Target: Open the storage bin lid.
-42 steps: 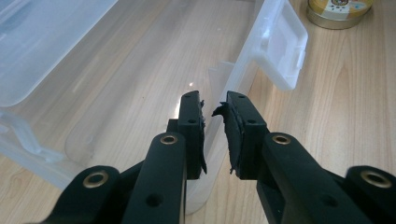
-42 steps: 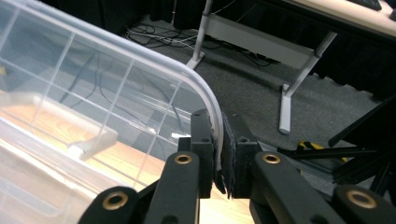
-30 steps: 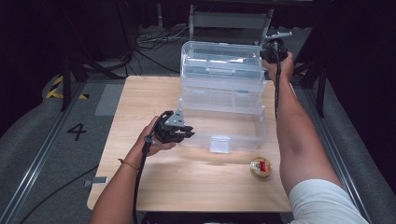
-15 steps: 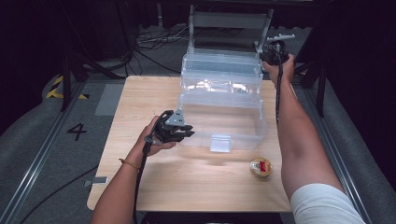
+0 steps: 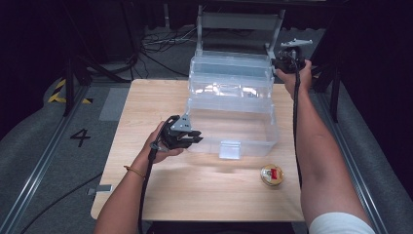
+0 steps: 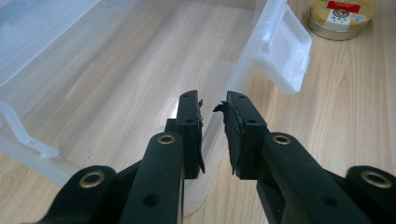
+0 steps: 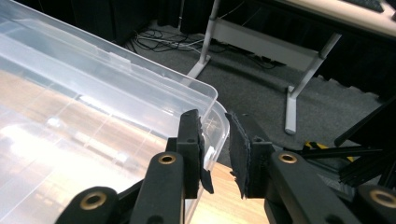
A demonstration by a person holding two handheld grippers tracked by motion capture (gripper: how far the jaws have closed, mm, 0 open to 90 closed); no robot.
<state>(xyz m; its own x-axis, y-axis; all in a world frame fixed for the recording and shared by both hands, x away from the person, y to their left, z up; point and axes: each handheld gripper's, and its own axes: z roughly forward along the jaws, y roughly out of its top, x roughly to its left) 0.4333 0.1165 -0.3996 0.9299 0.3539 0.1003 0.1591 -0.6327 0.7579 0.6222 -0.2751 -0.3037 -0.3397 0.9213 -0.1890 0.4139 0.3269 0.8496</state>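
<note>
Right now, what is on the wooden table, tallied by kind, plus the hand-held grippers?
Clear plastic storage box with its lid open: 1
Round gold tin: 1
Hand-held grippers, left hand-held gripper at the box's front wall, right hand-held gripper at the lid's corner: 2
Total: 4

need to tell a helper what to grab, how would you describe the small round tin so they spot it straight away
Start at the light wooden table and find the big clear plastic box standing open on it. The small round tin lies flat on the bare wood just in front of the box's near right corner, apart from it. It is the one opaque, coloured thing there: gold, with a red label on its lid.
</note>
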